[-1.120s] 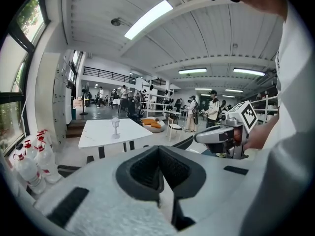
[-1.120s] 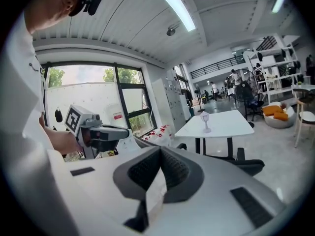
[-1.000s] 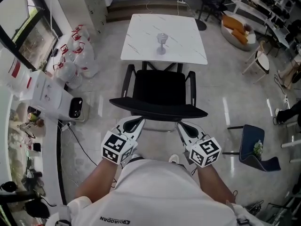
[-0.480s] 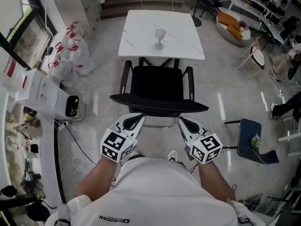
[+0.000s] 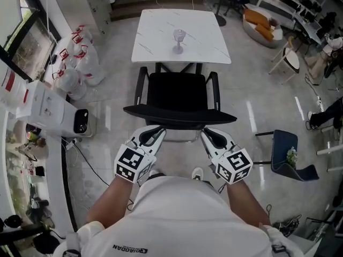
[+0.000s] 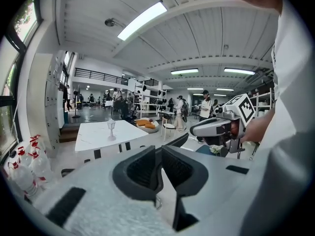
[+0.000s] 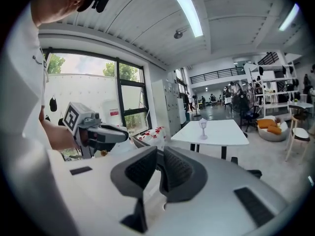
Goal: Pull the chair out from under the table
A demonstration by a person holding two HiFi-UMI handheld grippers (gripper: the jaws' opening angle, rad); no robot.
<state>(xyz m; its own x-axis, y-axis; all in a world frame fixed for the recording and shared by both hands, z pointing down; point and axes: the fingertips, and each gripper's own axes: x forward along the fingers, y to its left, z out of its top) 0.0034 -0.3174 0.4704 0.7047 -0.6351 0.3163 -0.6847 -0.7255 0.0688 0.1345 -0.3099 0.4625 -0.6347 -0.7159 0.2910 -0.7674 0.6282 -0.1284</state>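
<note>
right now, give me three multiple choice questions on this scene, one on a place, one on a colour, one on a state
1. Where is the clear stemmed glass? A on the white marble-look tabletop; B on the floor; C on a shelf.
2. What colour is the chair with armrests in front of that table? A white; B black; C orange.
3. How is the glass standing? A on its side; B upside down; C upright.

Answers: 1 A, it stands near the tabletop's middle. 2 B, the seat, back and arms are all black. 3 C, its foot is down and its bowl is up.
</note>
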